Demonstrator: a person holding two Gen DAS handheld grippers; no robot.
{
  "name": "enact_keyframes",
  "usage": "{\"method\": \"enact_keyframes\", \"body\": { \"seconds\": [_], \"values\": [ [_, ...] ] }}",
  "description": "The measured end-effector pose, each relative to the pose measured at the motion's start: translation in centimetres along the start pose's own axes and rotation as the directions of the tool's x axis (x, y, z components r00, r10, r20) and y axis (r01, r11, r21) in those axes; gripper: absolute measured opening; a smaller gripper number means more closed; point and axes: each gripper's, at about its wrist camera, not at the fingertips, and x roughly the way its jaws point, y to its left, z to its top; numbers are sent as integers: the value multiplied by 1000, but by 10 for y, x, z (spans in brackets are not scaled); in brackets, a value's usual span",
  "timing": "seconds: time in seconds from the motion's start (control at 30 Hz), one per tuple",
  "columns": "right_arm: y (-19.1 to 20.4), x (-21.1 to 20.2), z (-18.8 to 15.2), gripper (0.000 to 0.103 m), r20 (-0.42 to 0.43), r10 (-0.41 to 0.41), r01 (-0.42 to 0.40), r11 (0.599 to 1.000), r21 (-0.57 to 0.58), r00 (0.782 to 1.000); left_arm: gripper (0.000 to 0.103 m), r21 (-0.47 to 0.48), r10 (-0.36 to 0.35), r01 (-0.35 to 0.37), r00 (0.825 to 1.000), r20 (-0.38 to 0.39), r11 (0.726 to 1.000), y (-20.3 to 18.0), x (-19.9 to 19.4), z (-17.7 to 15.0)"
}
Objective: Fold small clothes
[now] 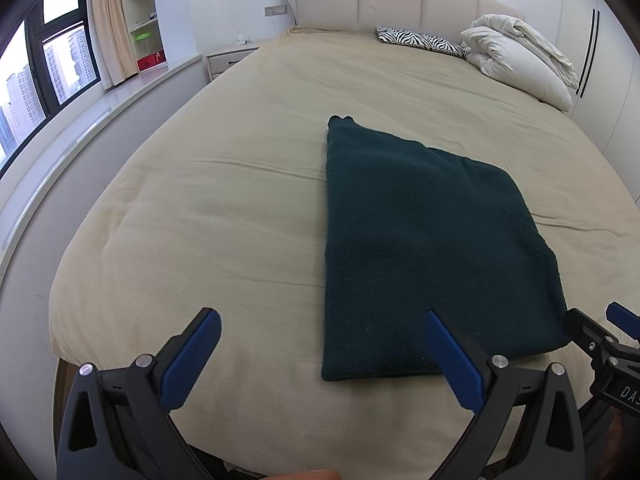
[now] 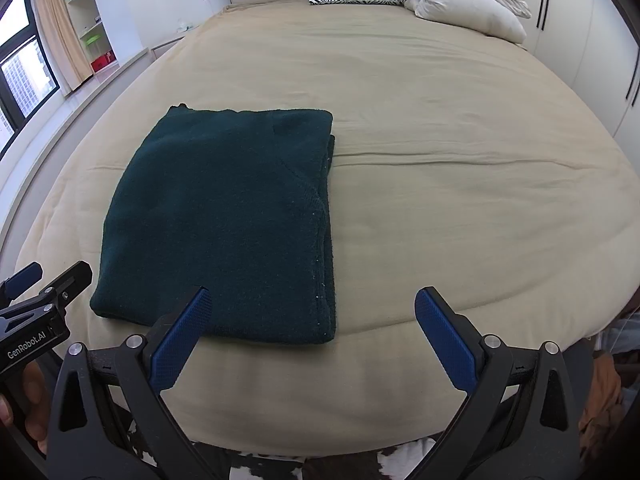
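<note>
A dark green knitted garment (image 1: 420, 240) lies folded into a flat rectangle on the beige bed (image 1: 224, 208), near the front edge. In the right wrist view the same garment (image 2: 228, 216) sits left of centre. My left gripper (image 1: 324, 324) is open above the bed's front edge, its right pad over the garment's near left corner, nothing between the fingers. My right gripper (image 2: 312, 300) is open too, its left pad over the garment's near edge. Each gripper shows in the other's view: the right gripper (image 1: 600, 332) by the garment's right corner, the left gripper (image 2: 44, 280) by its left corner.
White pillows (image 1: 516, 56) and a zebra-print cushion (image 1: 420, 40) lie at the head of the bed by the padded headboard (image 1: 392, 0). A window ledge (image 1: 92, 120), shelves and a nightstand (image 1: 228, 60) are on the left; wardrobe doors (image 1: 600, 60) on the right.
</note>
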Motion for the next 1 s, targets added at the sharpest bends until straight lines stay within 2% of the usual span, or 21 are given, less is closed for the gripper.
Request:
{"method": "enact_keyframes", "body": {
  "seconds": [1.0],
  "values": [
    [1,1,-2,103,-7,-5,5,1000,8,1000,103,-9,7,-7,1000,-3,1000,-6,-2,-4]
  ]
}}
